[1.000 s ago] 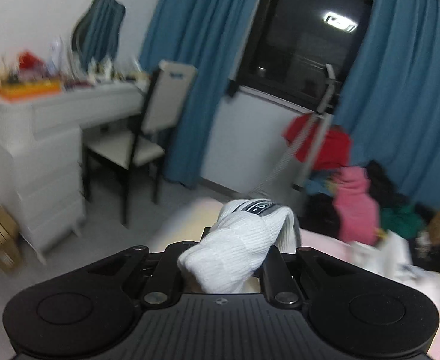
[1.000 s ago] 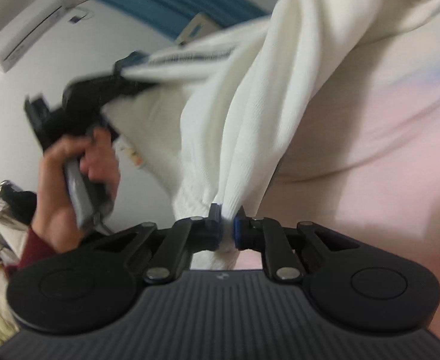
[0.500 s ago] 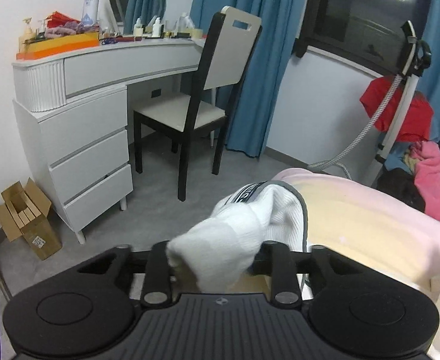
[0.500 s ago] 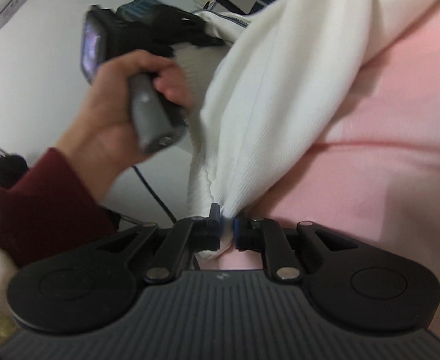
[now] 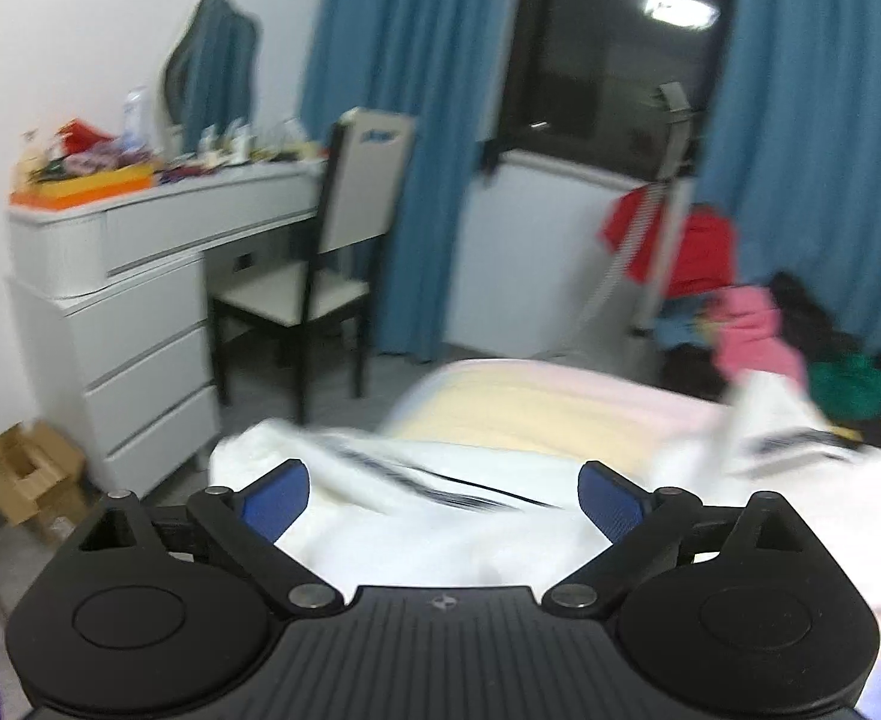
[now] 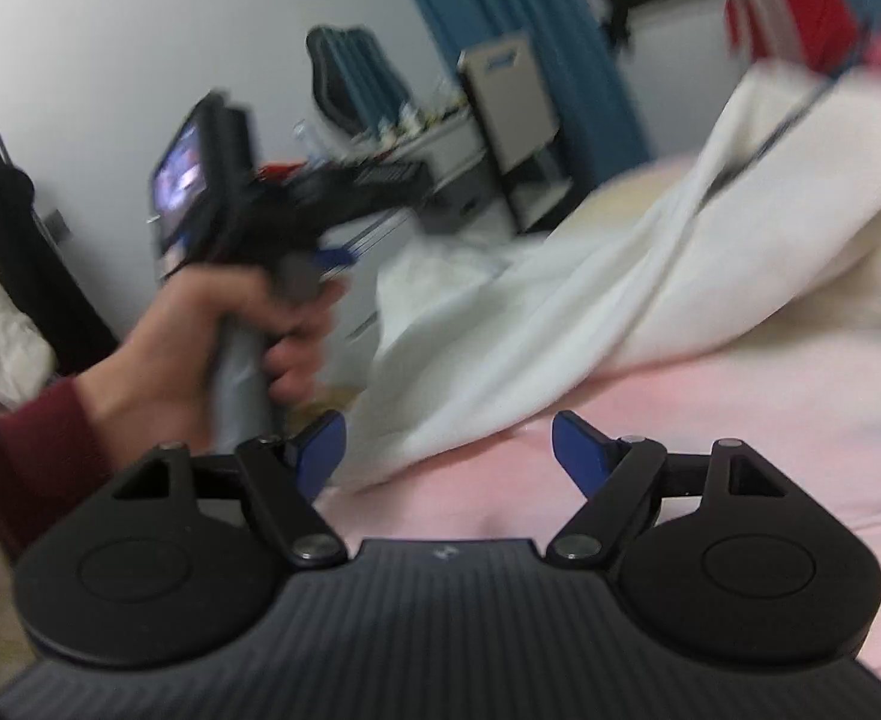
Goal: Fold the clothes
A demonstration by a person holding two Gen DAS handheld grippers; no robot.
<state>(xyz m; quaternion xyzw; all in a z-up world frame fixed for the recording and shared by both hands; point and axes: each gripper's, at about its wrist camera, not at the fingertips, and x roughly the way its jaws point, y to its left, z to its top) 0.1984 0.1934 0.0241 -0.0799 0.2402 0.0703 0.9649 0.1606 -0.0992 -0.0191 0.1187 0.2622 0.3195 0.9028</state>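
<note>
Now, from the left wrist, our left gripper (image 5: 443,501) has just spread its fingers wide, empty; the white garment (image 5: 440,516) lies crosswise on the bed (image 5: 530,402), just ahead. From the right wrist, our right gripper (image 6: 448,450), likewise just opened and empty, faces its hem; only here the left hand (image 6: 212,330) shows.
</note>
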